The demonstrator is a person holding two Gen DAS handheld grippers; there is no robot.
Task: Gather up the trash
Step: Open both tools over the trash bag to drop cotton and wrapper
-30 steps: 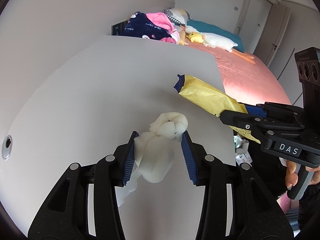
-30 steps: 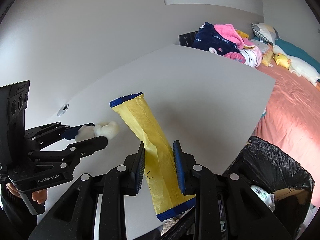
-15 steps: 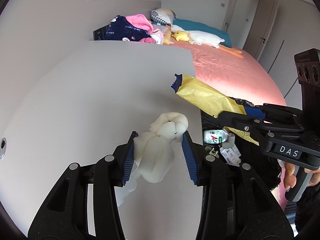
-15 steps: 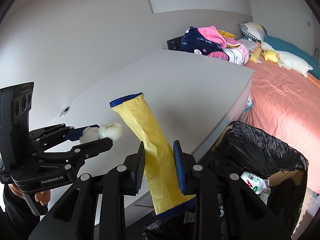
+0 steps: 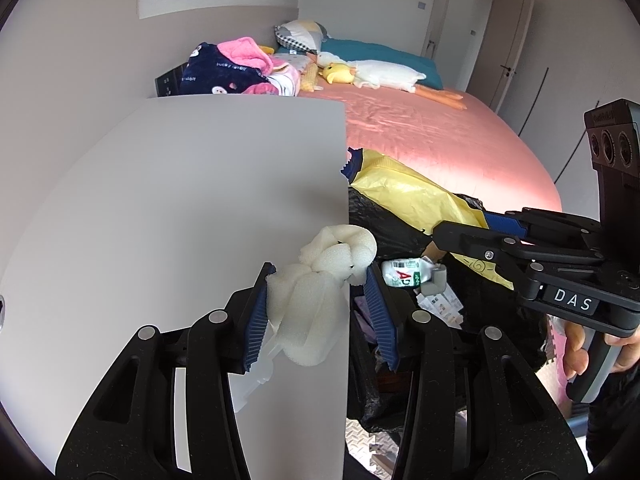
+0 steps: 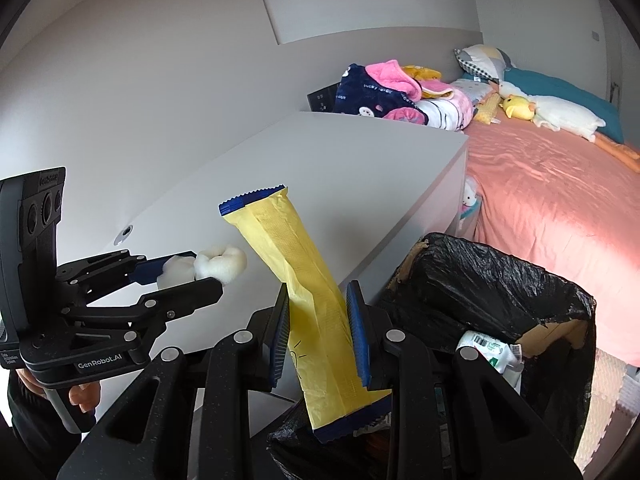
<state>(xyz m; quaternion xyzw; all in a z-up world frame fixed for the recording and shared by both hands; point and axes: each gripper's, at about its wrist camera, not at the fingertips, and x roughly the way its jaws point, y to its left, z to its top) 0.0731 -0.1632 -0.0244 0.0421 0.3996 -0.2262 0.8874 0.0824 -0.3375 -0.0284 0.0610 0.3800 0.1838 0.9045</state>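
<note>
White tabletop (image 5: 180, 200), smooth and matte, set against a pale wall, small round metal fitting (image 6: 124, 233) near one edge. Just beyond its far end, a bed (image 5: 440, 148) under a salmon-pink sheet. Heaped at the head: navy and pink fleece clothes (image 5: 228, 68), checked pillow (image 5: 300, 36), teal pillow (image 5: 376, 54), yellow plush duck (image 5: 338, 73), long white plush goose (image 5: 386, 73).

Right gripper (image 6: 318, 330) jaws clamp long yellow blue-edged paper wrapper (image 6: 298, 268), upright, beside black-lined trash bin (image 6: 500, 280). Left gripper (image 6: 188, 276) grips crumpled white foam wad (image 6: 218, 265) over white counter (image 6: 340, 168).
</note>
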